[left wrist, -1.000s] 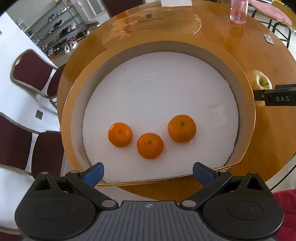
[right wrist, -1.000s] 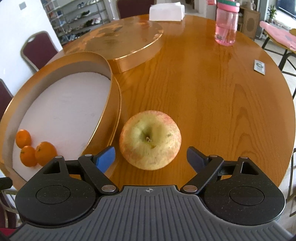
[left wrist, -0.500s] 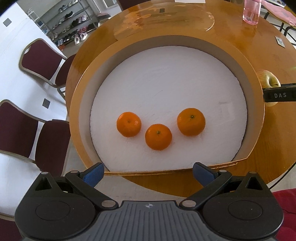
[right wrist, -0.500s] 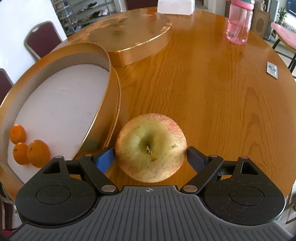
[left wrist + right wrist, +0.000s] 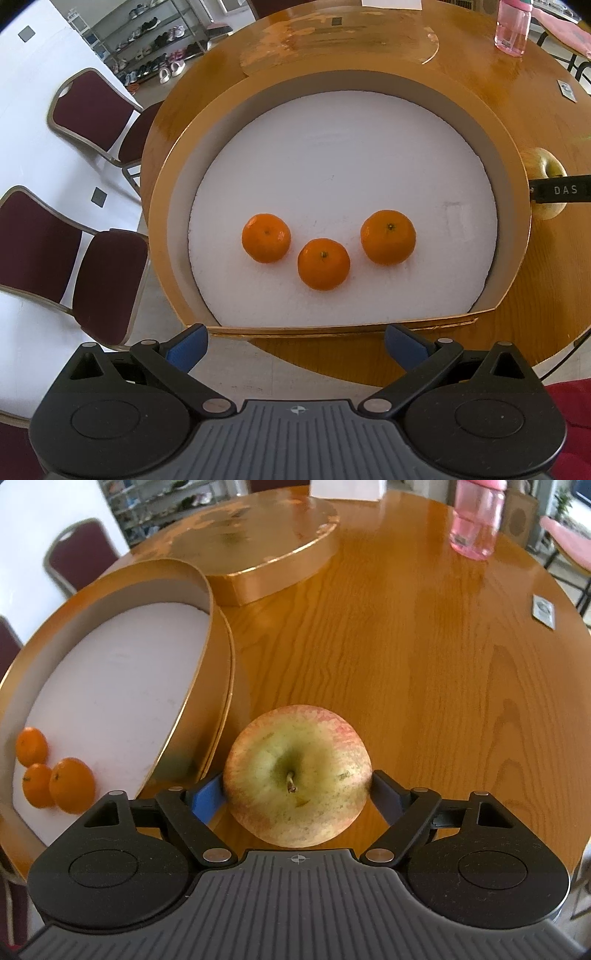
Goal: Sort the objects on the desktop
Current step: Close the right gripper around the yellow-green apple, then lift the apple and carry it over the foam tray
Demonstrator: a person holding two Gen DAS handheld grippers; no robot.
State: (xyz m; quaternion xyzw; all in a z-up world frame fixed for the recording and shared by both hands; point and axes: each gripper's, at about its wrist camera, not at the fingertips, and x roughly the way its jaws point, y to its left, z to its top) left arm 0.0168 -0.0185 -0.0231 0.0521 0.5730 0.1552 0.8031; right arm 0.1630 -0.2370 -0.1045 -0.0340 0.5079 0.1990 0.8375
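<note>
Crowding right tool [image 5: 297,788] clamped on apple [image 5: 297,775], gold box [image 5: 221,672] wall (tangerines [image 5: 323,264] inside), left tool [image 5: 295,343] apart, empty.

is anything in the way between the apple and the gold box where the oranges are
Only the gold box's own raised wall: it stands right beside the apple, which sits on the table between the right gripper's jaws, just closed in on it. The apple must clear that rim. Inside, the three oranges leave bare white floor.

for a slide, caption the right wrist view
Right hand-held gripper closing on apple beside box of oranges.
</note>
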